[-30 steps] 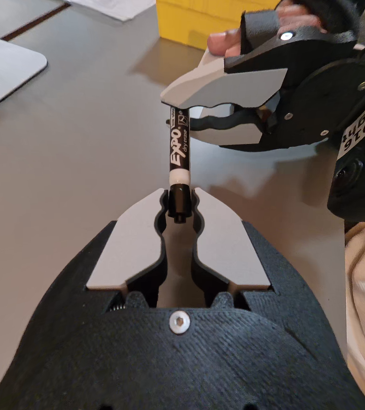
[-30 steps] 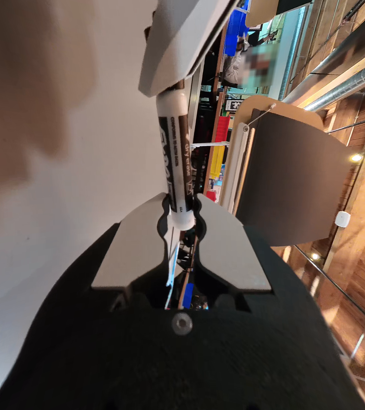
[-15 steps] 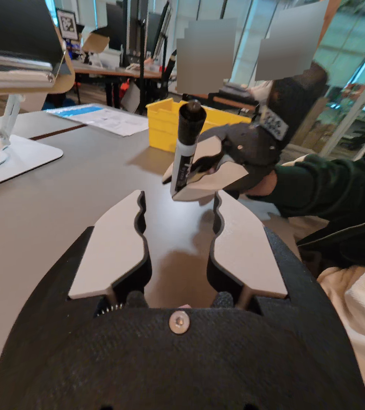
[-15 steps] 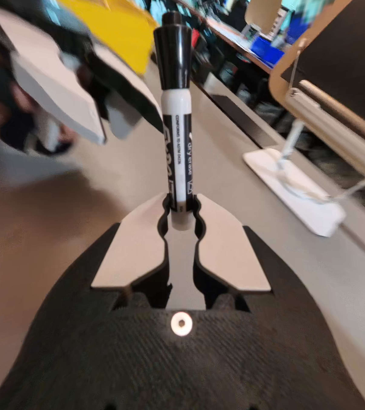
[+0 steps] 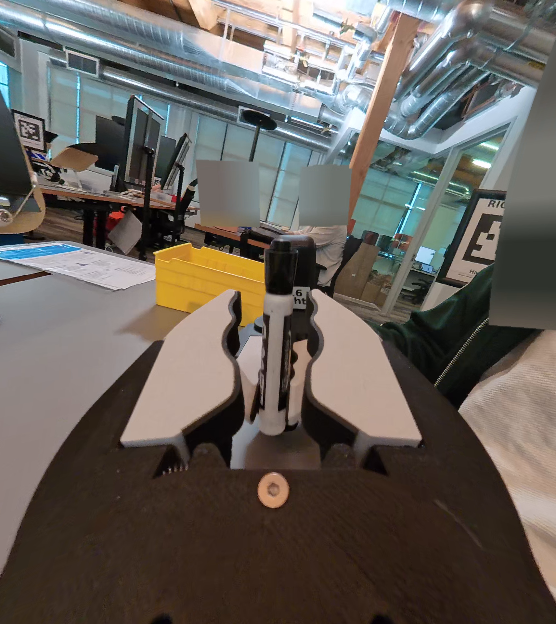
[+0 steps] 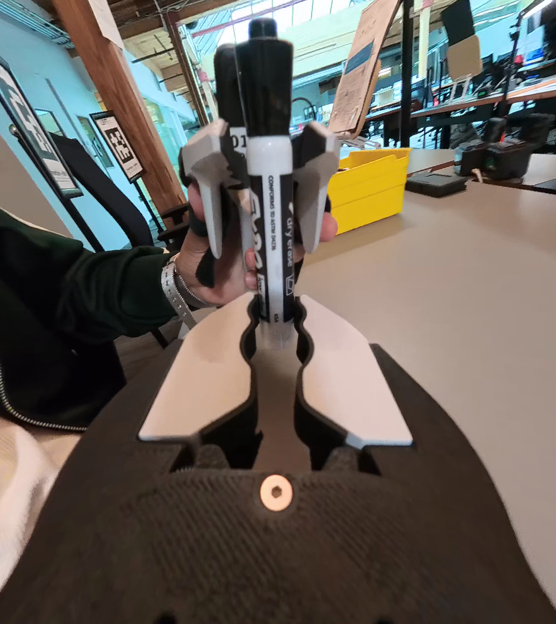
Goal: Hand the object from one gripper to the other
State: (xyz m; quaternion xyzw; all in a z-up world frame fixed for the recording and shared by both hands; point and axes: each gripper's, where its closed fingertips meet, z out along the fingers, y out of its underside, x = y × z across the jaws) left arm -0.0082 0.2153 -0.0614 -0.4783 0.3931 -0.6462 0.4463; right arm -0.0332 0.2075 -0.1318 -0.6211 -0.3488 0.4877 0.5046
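The right gripper (image 6: pixel 275 317) pinches the marker (image 6: pixel 269 189) near its lower end, just above the white butt, which sits between the fingertips. The marker stands upright, black cap on top.

The left gripper (image 6: pixel 259 175) faces it with its fingers (image 6: pixel 209 206) spread on either side of the barrel, level with the white band under the cap. In the left wrist view the marker (image 5: pixel 278 341) stands in the gap between the left gripper's (image 5: pixel 273 310) spread fingers (image 5: pixel 188 364), closer to the right one; whether it touches that finger cannot be told.

The marker looks light and stiff, a smooth plastic tube that will not bend or crush under a firm squeeze. Its round, glossy barrel could slip or swivel if gripped on a slant. The best hold seems to be the barrel just below the cap, seated in a scalloped notch of the fingers, well clear of the right gripper's pinch. Taking it by the cap alone looks riskier, since a cap can pull off.

A yellow bin (image 5: pixel 202 280) sits on the grey table (image 5: pixel 50 337) beyond the fingers.
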